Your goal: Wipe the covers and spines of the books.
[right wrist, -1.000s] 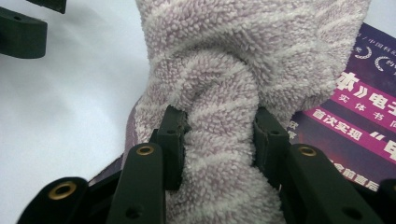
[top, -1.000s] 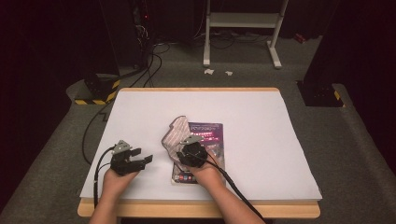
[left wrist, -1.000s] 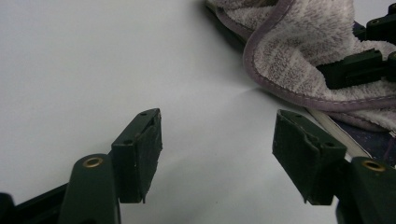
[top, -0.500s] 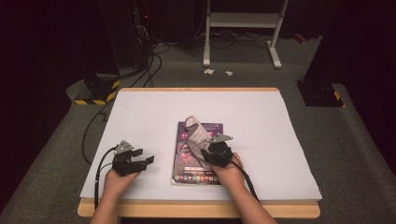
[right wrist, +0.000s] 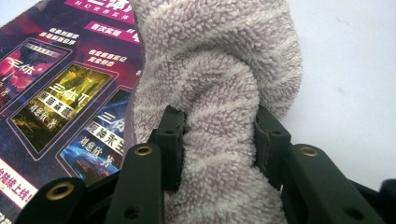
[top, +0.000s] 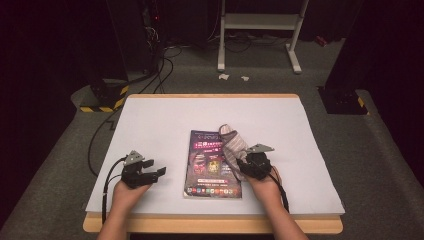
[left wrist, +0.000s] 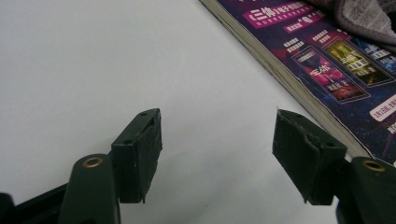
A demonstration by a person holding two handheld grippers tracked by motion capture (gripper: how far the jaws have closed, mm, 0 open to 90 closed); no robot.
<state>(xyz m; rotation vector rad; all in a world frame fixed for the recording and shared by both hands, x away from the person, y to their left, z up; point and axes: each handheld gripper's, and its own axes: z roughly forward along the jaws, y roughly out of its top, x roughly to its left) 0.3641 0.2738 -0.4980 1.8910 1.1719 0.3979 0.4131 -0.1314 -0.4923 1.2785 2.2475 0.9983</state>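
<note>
A: What does the right gripper [top: 246, 167] have?

B: Its jaws are pinched on a fold of the cloth [top: 231, 145], a fuzzy grey-lilac striped piece. In the right gripper view the pile bulges out above and below the pads [right wrist: 172, 135], so the grip is tight.

A: And where does the cloth lie?

B: Partly on the book [top: 209, 163], along its right side, and partly over that edge toward the white sheet [top: 150, 120]. Its far end reaches past the book's top right corner. The near end is lifted into the jaws.

A: The book itself?

B: Flat, cover up, dark purple with pictured panels, around the middle of the desk [top: 210, 223] and closer to the near edge than the far one.

A: The left gripper [top: 150, 171]?

B: It sits near the desk's near left corner, held low over the sheet, jaws wide apart with nothing between them. The left gripper view shows bare white sheet in the gap, and the book's page edge [left wrist: 280, 74] just beyond the right-hand jaw, not touching it.

A: How far apart are the two grippers?

B: The book lies between them.
</note>
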